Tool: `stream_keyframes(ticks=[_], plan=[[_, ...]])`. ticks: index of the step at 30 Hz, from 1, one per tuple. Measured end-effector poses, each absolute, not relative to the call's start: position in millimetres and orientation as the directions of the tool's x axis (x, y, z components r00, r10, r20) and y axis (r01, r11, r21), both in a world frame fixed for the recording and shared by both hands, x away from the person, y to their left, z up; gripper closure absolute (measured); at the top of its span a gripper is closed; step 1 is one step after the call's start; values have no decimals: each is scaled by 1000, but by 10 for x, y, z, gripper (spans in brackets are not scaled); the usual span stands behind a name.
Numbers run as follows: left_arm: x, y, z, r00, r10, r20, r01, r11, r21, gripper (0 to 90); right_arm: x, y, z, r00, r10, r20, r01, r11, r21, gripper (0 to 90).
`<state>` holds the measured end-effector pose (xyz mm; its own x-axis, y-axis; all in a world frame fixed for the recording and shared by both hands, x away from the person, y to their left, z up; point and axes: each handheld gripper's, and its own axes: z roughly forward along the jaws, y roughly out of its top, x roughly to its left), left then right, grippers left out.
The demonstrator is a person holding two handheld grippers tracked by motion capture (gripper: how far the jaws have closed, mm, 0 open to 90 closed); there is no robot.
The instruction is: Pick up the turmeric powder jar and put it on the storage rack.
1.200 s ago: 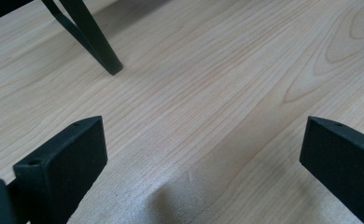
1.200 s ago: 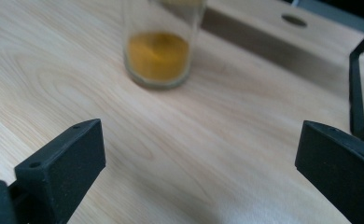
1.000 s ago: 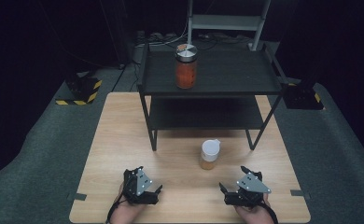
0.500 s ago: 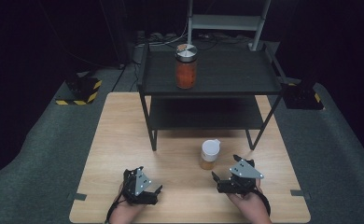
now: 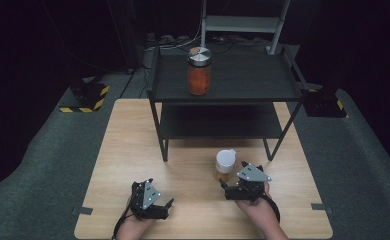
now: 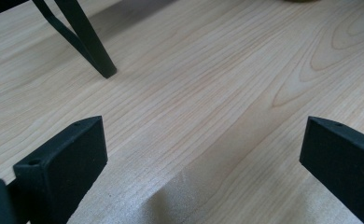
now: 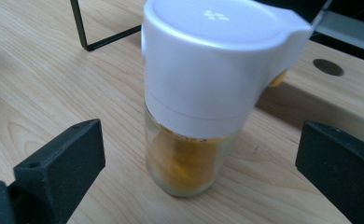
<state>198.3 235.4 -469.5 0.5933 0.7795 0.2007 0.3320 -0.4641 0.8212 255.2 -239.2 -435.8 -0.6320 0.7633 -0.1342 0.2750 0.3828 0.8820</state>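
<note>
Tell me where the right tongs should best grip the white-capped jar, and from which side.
Probably the clear lower body of the jar, approached level from the person's side. It stands upright; the white cap is wider, with a spout. The right tongs already face it, jaws open.

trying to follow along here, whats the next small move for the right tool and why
Probably ease the right tool forward until the white-capped jar sits between its jaws, then close. The jaws stand wide open, short of the jar, which stands upright on the table.
</note>
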Motion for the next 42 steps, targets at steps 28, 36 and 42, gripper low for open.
stream_keyframes(ticks=[28, 36, 42], plan=[[2016, 2395, -4686, 612, 770, 183, 334, -461, 822, 11, 2849, -2441, -4559, -659, 752, 1, 289, 252, 924, 279], [2014, 2389, -4684, 615, 765, 191, 330, -469, 820, 11, 2884, -2507, -4614, -667, 743, 41, 285, 204, 936, 281], [2015, 2390, -4684, 616, 765, 191, 329, -469, 819, 11, 2874, -2514, -4649, -668, 744, 33, 270, 201, 942, 294]])
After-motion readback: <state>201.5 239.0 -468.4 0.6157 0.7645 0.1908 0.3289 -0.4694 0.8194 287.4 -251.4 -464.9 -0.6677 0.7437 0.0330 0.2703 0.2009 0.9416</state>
